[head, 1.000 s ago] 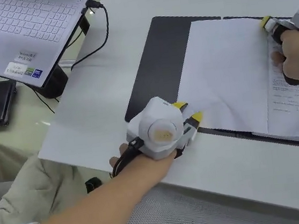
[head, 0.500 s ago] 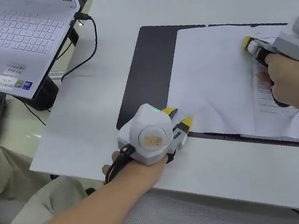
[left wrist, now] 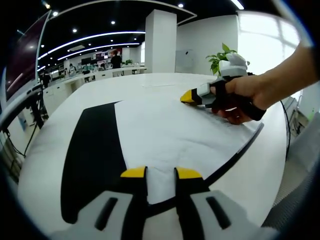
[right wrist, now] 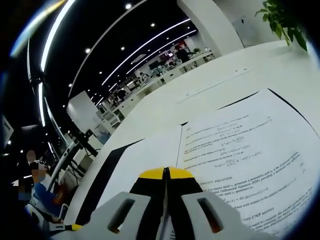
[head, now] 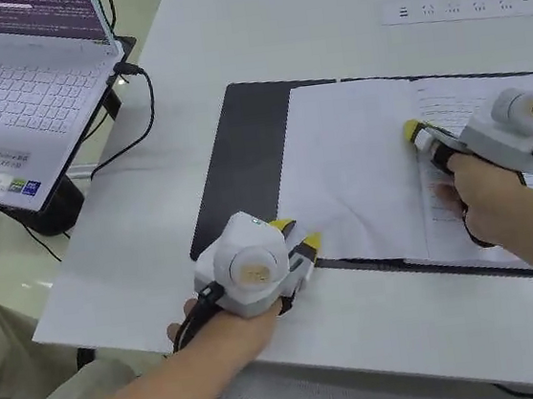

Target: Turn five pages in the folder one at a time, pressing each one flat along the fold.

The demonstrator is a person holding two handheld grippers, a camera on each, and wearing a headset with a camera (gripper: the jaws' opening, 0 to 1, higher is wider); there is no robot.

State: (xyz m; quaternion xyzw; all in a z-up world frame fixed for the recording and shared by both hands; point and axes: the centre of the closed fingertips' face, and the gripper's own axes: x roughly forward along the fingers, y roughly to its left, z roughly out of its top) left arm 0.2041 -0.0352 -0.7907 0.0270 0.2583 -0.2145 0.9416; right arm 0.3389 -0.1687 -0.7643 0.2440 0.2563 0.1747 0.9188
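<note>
Left tongs (head: 295, 234) narrowly spread over page (head: 350, 171) edge, 7 o'clock; right tongs (head: 413, 132) pressed together on fold (right wrist: 180, 150), 3 o'clock. Folder (head: 242, 154) open on worktop (head: 257, 27). Risk: uneven drag may crease the page.

White hand-held gripper (head: 296, 235), yellow tips, black cable

I'm in an open-plan office: my white desk (head: 323, 20) carries a laptop (head: 14, 93) and power strip (head: 466, 9); beyond stand rows of desks (left wrist: 95, 76), a pillar (left wrist: 160, 42), a plant (left wrist: 225, 54), and strip lights (left wrist: 100, 37) overhead.
</note>
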